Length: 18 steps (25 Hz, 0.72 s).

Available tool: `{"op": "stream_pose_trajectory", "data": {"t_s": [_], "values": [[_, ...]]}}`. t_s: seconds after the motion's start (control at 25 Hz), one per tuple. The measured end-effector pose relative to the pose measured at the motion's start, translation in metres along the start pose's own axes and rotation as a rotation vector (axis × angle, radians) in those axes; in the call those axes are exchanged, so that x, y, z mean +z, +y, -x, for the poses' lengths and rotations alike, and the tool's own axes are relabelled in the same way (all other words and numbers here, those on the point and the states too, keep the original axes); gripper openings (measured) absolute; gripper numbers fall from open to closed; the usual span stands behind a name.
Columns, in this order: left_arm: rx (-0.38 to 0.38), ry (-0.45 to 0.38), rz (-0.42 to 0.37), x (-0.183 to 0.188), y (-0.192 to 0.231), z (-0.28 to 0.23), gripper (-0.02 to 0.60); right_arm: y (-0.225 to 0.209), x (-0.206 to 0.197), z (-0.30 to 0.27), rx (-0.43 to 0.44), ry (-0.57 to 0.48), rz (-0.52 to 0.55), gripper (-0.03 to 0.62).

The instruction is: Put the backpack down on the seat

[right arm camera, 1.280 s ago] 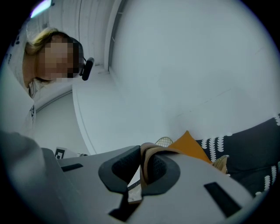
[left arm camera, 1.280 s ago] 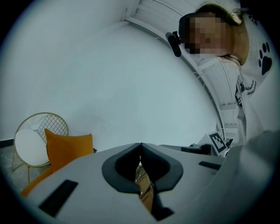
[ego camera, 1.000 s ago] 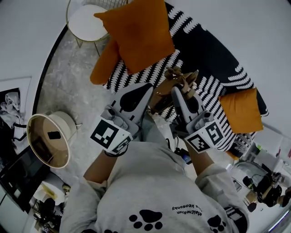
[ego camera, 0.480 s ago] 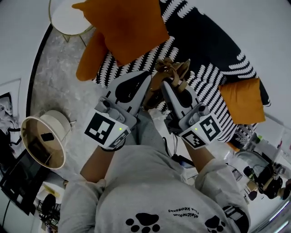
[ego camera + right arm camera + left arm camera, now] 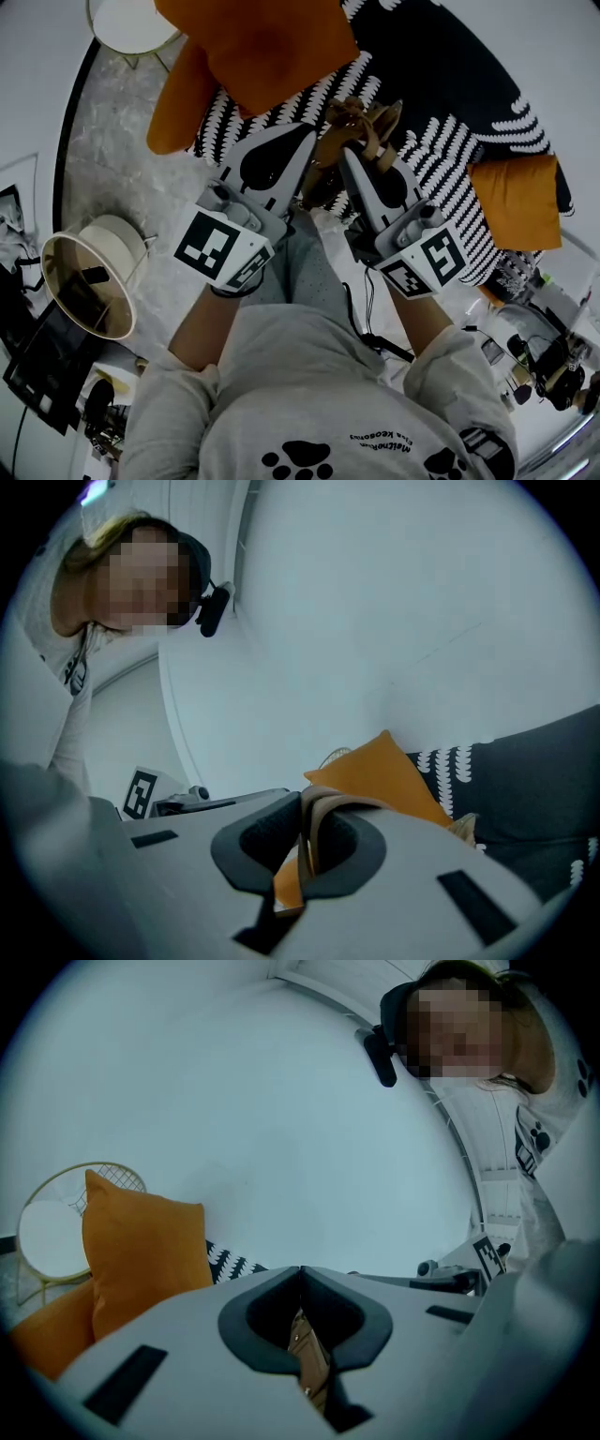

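Seen from the head view, a person in a grey sweatshirt holds two grey grippers side by side, both pointing away from the body toward a seat covered in dark fabric with white markings. The left gripper and the right gripper have their tips close together. A small tan backpack hangs at those tips, just ahead of them and partly between them. It is over the front part of the seat, between a large orange cushion to the left and a smaller orange cushion to the right. Whether it touches the seat cannot be told.

In the left gripper view, the left gripper has its jaws closed on a narrow tan strap that runs down between them. In the right gripper view, the right gripper is clamped on a looped tan strap that arches over its tip.
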<state>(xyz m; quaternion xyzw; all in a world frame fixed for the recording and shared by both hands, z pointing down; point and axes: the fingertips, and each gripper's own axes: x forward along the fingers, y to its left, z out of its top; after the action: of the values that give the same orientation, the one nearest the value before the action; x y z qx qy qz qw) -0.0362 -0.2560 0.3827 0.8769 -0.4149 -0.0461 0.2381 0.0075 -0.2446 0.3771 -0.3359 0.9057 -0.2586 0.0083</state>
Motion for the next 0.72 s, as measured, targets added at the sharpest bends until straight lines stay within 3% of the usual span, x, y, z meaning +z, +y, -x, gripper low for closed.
{"op": "stream_pose_trajectory", "data": {"t_s": [0.16,0.72], "values": [[-0.004,0.000,0.011,-0.017,0.002,-0.006,0.020,-0.012,-0.010,0.003,-0.014,-0.008,0.010,0.040],[0.045,0.059,0.060,-0.091,0.067,-0.031,0.020,-0.072,-0.076,-0.028,-0.047,0.042,-0.017,0.040]]}}
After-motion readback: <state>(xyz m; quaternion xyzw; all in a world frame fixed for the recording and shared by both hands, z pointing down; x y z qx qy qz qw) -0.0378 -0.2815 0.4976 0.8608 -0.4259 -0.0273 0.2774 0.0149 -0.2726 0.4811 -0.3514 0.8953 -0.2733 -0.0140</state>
